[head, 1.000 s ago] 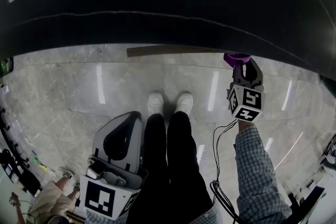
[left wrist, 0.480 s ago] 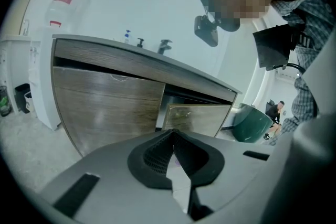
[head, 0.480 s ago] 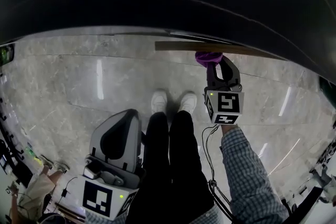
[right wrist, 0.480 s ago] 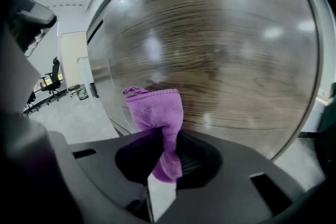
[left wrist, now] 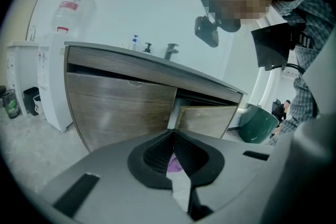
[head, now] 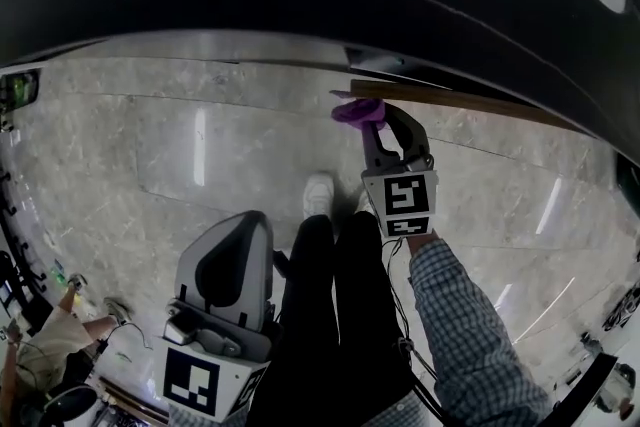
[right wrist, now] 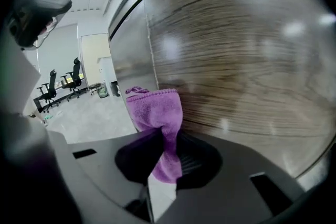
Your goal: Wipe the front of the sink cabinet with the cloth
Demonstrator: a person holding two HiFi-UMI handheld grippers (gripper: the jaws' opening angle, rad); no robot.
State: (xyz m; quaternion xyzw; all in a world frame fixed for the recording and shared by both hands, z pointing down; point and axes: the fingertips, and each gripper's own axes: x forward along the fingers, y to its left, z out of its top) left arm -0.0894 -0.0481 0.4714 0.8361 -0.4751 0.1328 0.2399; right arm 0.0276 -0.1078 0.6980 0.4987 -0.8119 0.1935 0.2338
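Observation:
The purple cloth [head: 356, 110] is pinched in my right gripper [head: 373, 122], which is shut on it. Its bunched end [right wrist: 156, 108] rests against the brown wood-grain front of the sink cabinet [right wrist: 236, 60], near that panel's left edge. In the head view the cabinet front shows only as a thin wooden strip [head: 460, 101] under the dark countertop [head: 300, 5]. My left gripper [head: 245, 230] hangs low beside the person's leg, shut and empty. Its jaws [left wrist: 172, 136] point at the cabinet [left wrist: 121, 107] from a distance.
One cabinet door [left wrist: 207, 120] stands ajar. A green bin [left wrist: 257, 123] sits to the cabinet's right and a water dispenser [left wrist: 52, 76] to its left. The person's legs and white shoes [head: 320, 197] stand on the marble floor. Another person [head: 40, 345] is at the lower left.
My right gripper has slid left along the cabinet front with the cloth still held. The left gripper has stayed where it was.

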